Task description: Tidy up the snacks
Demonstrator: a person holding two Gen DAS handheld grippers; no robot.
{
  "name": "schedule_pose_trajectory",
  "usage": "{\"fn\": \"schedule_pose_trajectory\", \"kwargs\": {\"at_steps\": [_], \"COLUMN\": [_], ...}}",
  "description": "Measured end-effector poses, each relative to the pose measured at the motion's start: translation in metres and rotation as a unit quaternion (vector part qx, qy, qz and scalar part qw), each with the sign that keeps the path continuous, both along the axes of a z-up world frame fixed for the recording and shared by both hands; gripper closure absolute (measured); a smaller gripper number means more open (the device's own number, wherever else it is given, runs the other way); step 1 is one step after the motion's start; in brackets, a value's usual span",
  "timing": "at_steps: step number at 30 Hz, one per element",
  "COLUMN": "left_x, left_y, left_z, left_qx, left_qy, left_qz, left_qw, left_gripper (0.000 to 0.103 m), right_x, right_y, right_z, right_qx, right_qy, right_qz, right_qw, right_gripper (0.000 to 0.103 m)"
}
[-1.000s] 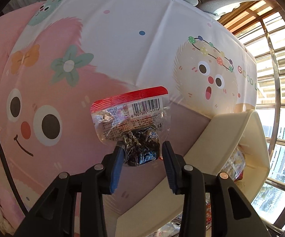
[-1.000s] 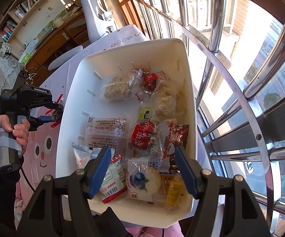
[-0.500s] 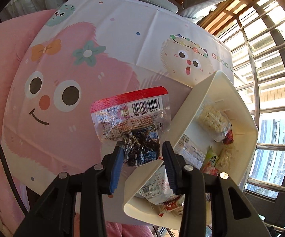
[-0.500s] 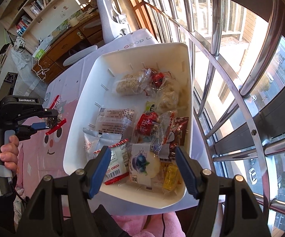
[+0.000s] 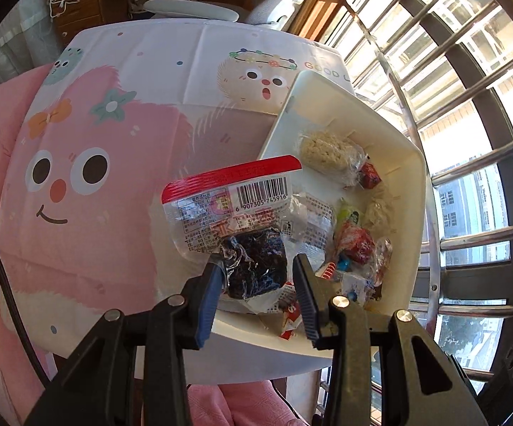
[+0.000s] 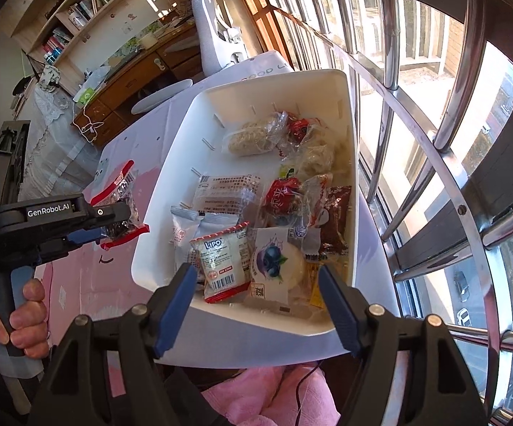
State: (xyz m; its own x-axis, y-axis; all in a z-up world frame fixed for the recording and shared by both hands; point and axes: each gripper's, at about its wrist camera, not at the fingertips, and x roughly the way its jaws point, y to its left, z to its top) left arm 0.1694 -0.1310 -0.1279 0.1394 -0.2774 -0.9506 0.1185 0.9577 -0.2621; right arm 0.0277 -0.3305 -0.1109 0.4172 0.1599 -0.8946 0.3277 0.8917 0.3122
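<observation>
- Sunlit window bars ran along one side of a table under a cartoon tablecloth (image 5: 121, 149); a white bin (image 6: 341, 113) sat at the window edge, already loaded with wrapped snacks
- Left gripper (image 5: 256, 277) was clamped on the dark lower end of a red-banded snack packet (image 5: 235, 206), held in the air above the cloth just beside the bin's near wall, probably for dropping in
- Packet's long axis ran away from the jaws, red seal at the far end, barcode face toward the camera; in the right view it looked tilted, though that view is small
- Right gripper (image 6: 256, 294) hovered over the bin's near end, jaws opening, nothing pinched; a LIPO packet (image 6: 222, 262) and a blueberry packet (image 6: 274, 262) lay below, likely next picks
</observation>
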Motion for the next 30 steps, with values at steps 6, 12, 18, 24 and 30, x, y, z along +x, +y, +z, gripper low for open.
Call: {"fn": "schedule_pose_trajectory", "kwargs": {"at_steps": [6, 12, 18, 24, 30], "left_x": [-0.021, -0.039, -0.052, -0.063, -0.082], "left_y": [-0.012, -0.003, 0.031, 0.083, 0.131], "left_z": [0.004, 0.009, 0.019, 0.027, 0.042], "left_qx": [-0.003, -0.024, -0.03, -0.028, -0.035], "left_qy": [-0.015, -0.017, -0.018, -0.024, -0.052], "left_qz": [-0.056, -0.064, -0.049, -0.017, -0.005], "left_qw": [0.9983, 0.9975, 0.9982, 0.9992, 0.998], "left_gripper": [0.062, 0.044, 0.026, 0.021, 0.014], "right_x": [-0.011, -0.017, -0.015, -0.011, -0.012], "right_y": [0.005, 0.017, 0.035, 0.062, 0.102], "right_z": [-0.005, -0.005, 0.0, 0.01, 0.024], "right_qx": [-0.002, -0.008, -0.019, -0.032, -0.04], "right_qy": [0.01, 0.017, 0.021, 0.02, 0.004], "right_qz": [-0.01, -0.004, 0.01, 0.03, 0.057], "right_qw": [1.0, 1.0, 1.0, 0.999, 0.998], "right_gripper": [0.026, 0.021, 0.016, 0.015, 0.015]}}
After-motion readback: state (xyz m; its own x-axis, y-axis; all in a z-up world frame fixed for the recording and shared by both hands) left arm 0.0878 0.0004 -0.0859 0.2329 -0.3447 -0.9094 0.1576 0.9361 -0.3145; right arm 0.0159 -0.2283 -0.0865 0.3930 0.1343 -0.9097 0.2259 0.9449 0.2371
